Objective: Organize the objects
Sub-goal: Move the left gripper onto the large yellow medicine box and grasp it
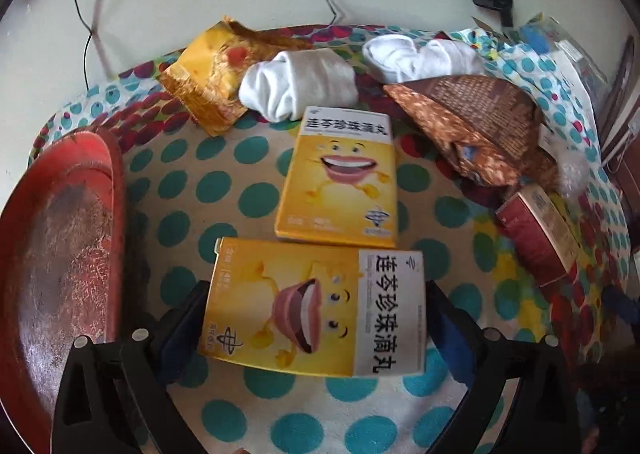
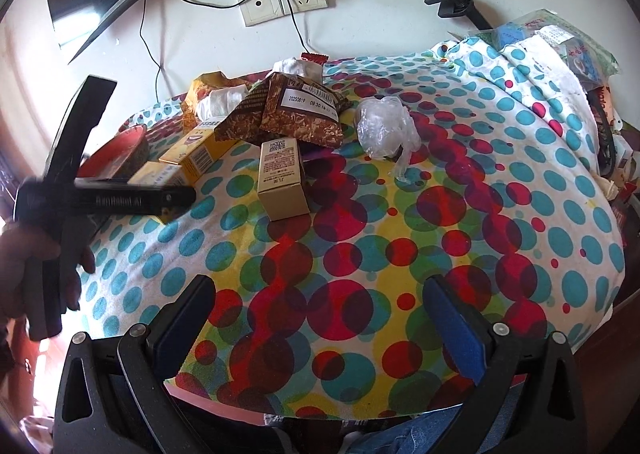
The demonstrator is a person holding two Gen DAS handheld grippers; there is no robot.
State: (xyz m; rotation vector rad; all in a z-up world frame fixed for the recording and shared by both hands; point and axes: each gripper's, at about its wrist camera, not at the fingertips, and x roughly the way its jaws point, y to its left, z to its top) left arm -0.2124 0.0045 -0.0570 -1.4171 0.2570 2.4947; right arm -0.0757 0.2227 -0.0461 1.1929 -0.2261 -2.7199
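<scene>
Left claw (image 1: 316, 318) gapes wide around yellow box (image 1: 316, 306)

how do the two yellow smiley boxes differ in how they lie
The near yellow box lies sideways, its white title band to the right and the face turned on its side; the far yellow box lies lengthwise, its white band at the far end and the face upright. The near box sits between the open jaws of the left gripper; the far box lies beyond them. Both lie flat on the dotted cloth, same print.

Even daylight, sharp centres, strong fisheye bending and dark vignetted corners throughout.
</scene>
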